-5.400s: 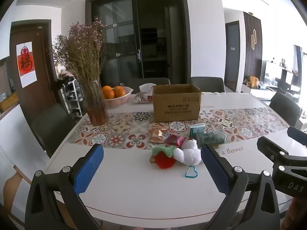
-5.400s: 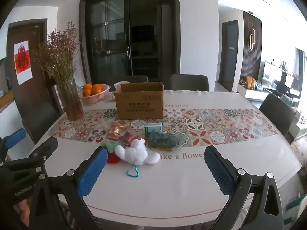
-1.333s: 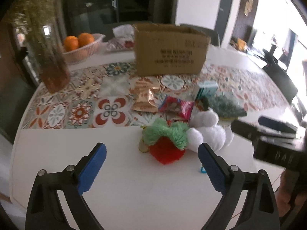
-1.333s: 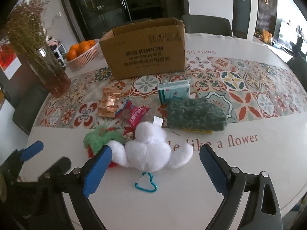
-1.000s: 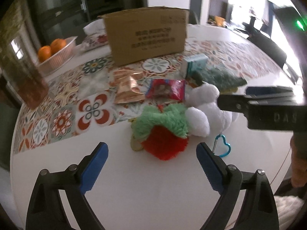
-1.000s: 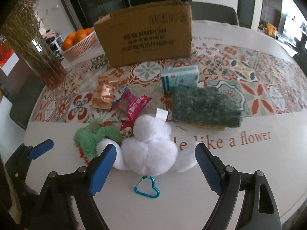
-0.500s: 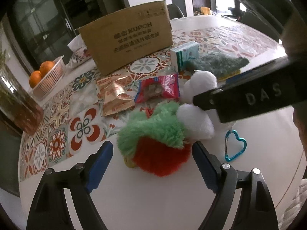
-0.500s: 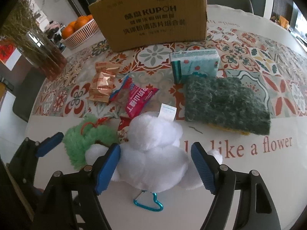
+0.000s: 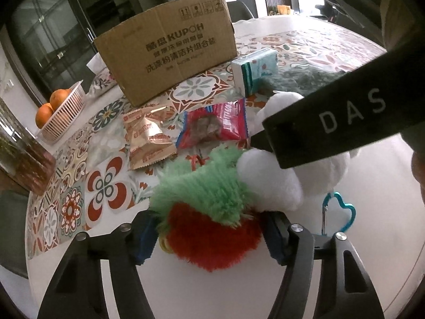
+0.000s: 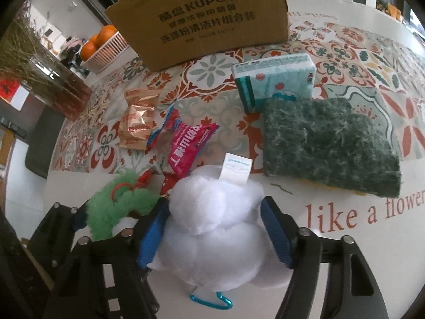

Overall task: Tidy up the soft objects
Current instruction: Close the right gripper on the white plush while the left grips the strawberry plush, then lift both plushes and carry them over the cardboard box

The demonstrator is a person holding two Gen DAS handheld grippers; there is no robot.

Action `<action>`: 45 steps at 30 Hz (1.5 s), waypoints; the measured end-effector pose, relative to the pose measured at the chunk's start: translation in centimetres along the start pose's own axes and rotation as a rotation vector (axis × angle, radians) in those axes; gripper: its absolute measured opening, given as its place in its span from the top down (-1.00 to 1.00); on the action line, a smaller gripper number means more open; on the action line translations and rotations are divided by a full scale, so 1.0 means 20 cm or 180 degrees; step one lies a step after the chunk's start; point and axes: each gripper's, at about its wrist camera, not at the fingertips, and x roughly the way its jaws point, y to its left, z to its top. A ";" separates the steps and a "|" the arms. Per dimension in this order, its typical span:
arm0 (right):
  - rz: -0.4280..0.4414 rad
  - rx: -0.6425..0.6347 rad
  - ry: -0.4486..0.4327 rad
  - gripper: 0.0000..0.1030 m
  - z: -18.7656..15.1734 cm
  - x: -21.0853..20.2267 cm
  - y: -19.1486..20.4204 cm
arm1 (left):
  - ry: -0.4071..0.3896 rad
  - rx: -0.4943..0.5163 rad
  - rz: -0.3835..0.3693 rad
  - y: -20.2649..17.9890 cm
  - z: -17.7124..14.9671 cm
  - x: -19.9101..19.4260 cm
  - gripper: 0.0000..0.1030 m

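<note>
Within the last second both pairs of tongs have been lowered from above the table [image 10: 345, 252] onto the two plush toys, and their jaws have just been closing with a toy between each. The left gripper [image 9: 209, 236] is now set around the red and green strawberry plush [image 9: 209, 223]; its blue pads appear to be pressed into the fur on both sides, though the pile hides the contact line, so a firm pinch can only be presumed. The right gripper [image 10: 215, 236] is closed against the flanks of the white cloud plush [image 10: 215, 228], whose stuffing bulges between the pads. Both toys lie on the bare white part of the table, touching each other, just in front of the snack packets [image 10: 186, 143], the tissue pack [image 10: 276, 79] and the green scouring pad [image 10: 329, 143]; the cardboard box [image 10: 202, 18] stands open beyond them. The grasping step is judged nearly complete, so a lift toward the box is probably next. Both tools are held steeply nose-down, side by side, with the right one crossing the left camera's view. The teal heart clip [image 9: 340, 212] may drag on the table when the white toy is raised.
</note>
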 end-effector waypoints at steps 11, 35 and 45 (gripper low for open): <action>-0.0114 -0.0071 -0.0024 -0.18 -0.05 -0.08 -0.05 | 0.0047 -0.0305 -0.0188 0.04 0.01 0.00 0.20; -0.0131 -0.0146 -0.0641 -0.18 0.02 -0.49 -0.03 | -0.0267 -0.1454 -0.0444 0.22 0.17 -0.36 0.25; -0.0039 -0.0217 -0.1013 -0.18 0.15 -0.65 0.00 | -0.0691 -0.1519 -0.0251 0.32 0.36 -0.52 0.25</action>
